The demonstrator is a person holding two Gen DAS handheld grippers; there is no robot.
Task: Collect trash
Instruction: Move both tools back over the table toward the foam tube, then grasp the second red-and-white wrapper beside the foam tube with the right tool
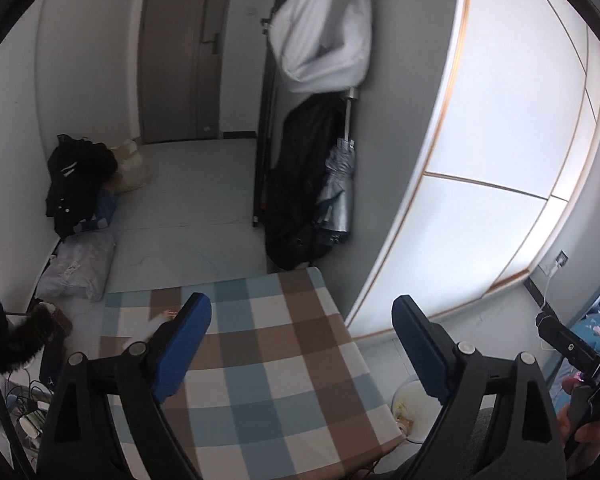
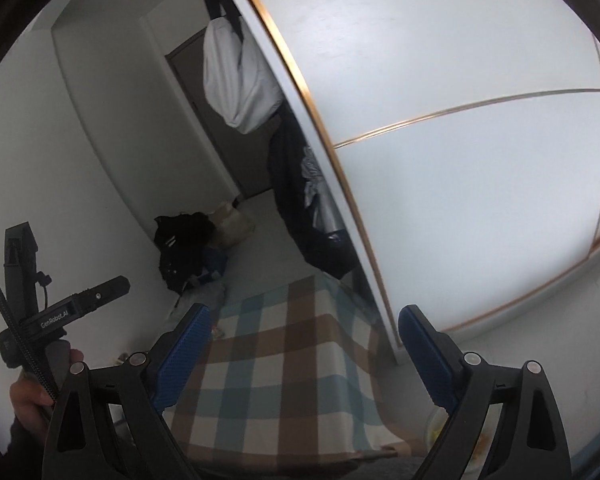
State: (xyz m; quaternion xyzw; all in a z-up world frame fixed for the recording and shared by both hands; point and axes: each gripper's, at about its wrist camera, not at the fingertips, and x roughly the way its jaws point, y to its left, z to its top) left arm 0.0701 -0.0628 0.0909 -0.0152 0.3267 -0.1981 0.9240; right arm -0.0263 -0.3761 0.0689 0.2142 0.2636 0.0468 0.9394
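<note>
Left wrist view looks down over a counter (image 1: 284,360) draped in a brown, blue and cream checked cloth, and the only likely trash on it is a small pale scrap (image 1: 156,324) with a bit of red, lying near the counter's far left corner, partly hidden behind the left-hand finger. What it is I cannot tell. Just off the counter's near right corner sits a white bin (image 1: 406,408) on the floor, with yellowish bits showing inside.

The left gripper (image 1: 302,350) hangs above the counter with its blue-padded fingers (image 1: 186,344) spread wide and nothing between them. In the right wrist view the right gripper (image 2: 304,356) is likewise wide open and empty over the same checked cloth, with the bin's (image 2: 434,430) rim peeking in at the lower right. Each view catches the other tool at its edge, gripped by a hand (image 2: 28,394).

Beyond the counter's far edge the grey floor (image 1: 188,208) carries a heap of black clothing (image 1: 78,176) against the left wall, a beige bag (image 1: 130,166) behind it and a grey plastic-wrapped bundle (image 1: 78,266) nearer the counter. A brown door (image 1: 184,52) closes the far end. Next to a white wardrobe (image 1: 500,140) with gold trim stands a rack with a white bag (image 1: 324,32) hung high, dark garments (image 1: 300,184) and a silver folded umbrella (image 1: 338,192) below.
</note>
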